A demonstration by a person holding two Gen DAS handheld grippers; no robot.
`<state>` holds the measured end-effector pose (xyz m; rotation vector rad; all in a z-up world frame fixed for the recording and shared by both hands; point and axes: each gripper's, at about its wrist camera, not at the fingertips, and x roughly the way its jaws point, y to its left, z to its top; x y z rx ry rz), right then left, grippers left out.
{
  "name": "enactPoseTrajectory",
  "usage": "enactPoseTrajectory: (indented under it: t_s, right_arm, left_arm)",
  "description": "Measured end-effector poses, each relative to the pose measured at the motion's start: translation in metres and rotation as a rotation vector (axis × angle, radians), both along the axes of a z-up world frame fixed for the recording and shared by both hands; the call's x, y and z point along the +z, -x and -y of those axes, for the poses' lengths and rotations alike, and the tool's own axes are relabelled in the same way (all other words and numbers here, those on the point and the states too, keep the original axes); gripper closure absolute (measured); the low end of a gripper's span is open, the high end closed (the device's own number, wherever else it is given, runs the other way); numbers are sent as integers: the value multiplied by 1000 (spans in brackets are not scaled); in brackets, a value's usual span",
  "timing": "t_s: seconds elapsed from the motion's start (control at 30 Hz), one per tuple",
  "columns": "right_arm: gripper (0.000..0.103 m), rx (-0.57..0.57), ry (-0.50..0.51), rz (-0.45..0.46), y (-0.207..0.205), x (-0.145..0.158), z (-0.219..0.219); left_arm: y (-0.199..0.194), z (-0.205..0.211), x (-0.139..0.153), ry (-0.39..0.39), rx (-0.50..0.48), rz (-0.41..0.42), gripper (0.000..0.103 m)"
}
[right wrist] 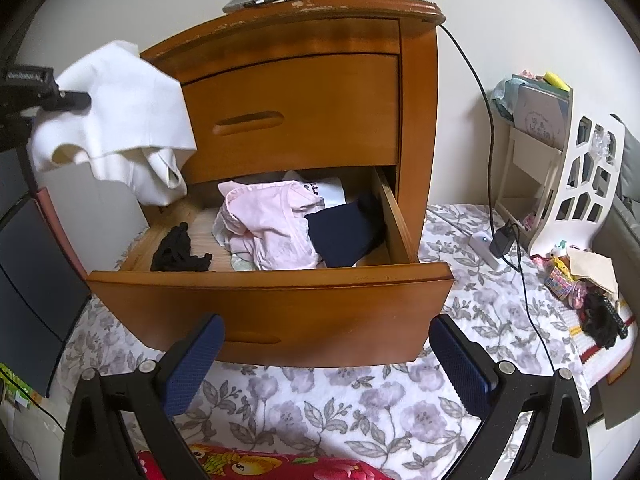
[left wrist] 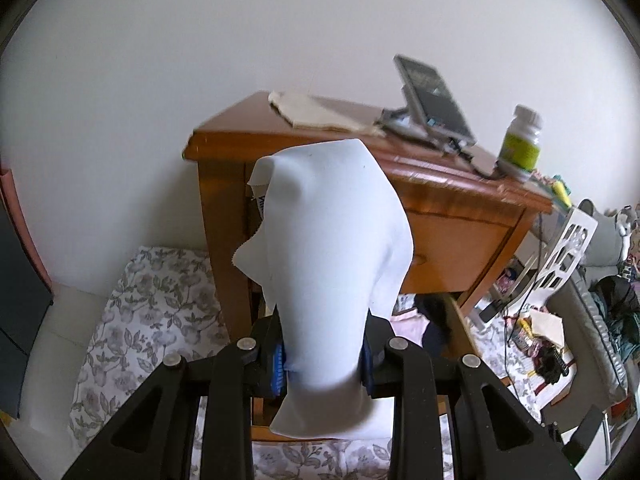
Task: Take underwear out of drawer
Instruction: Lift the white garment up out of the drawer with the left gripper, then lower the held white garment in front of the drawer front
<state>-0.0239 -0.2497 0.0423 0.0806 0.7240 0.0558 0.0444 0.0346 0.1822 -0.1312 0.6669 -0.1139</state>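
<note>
My left gripper (left wrist: 325, 364) is shut on a white pair of underwear (left wrist: 332, 256), which stands up between its blue pads and hides most of the view ahead. In the right wrist view the same white underwear (right wrist: 120, 116) hangs in the air above the left end of the open bottom drawer (right wrist: 272, 304), with the left gripper (right wrist: 76, 100) reaching in from the left edge. Inside the drawer lie pink underwear (right wrist: 268, 224), a dark navy garment (right wrist: 344, 236) and a small black piece (right wrist: 180, 250). My right gripper (right wrist: 326, 364) is open in front of the drawer, holding nothing.
The wooden nightstand (right wrist: 304, 92) has its upper drawer closed; a green-labelled bottle (left wrist: 520, 144) and a phone on a stand (left wrist: 432, 100) sit on top. A black cable (right wrist: 492, 128) runs down its right side to a charger. A white rack (right wrist: 576, 184) and clutter stand on the floral quilt at right.
</note>
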Motion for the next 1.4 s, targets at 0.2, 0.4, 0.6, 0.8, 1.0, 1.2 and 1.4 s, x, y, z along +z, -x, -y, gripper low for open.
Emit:
enactPoseTrajectory:
  t_s: [0.2, 0.4, 0.6, 0.8, 1.0, 1.2, 1.4]
  right_arm:
    - [0, 9, -6, 5, 9, 4, -4]
    - [0, 32, -18, 5, 22, 7, -9]
    - [0, 48, -16, 9, 36, 9, -12]
    - [0, 64, -9, 23, 48, 14, -16]
    - [0, 65, -6, 36, 57, 18, -17]
    - [0, 48, -9, 49, 64, 23, -14]
    - [0, 27, -18, 70, 69, 27, -12]
  left_arm:
    - [26, 9, 18, 7, -17, 59, 73]
    - [49, 14, 18, 31, -32, 63, 73]
    - [70, 21, 6, 58, -51, 54, 73]
    - [90, 30, -8, 77, -82, 32, 73]
    - [109, 32, -21, 100, -85, 15, 73]
    - [126, 31, -36, 101, -82, -21, 73]
    - [137, 33, -59, 107, -96, -77, 73]
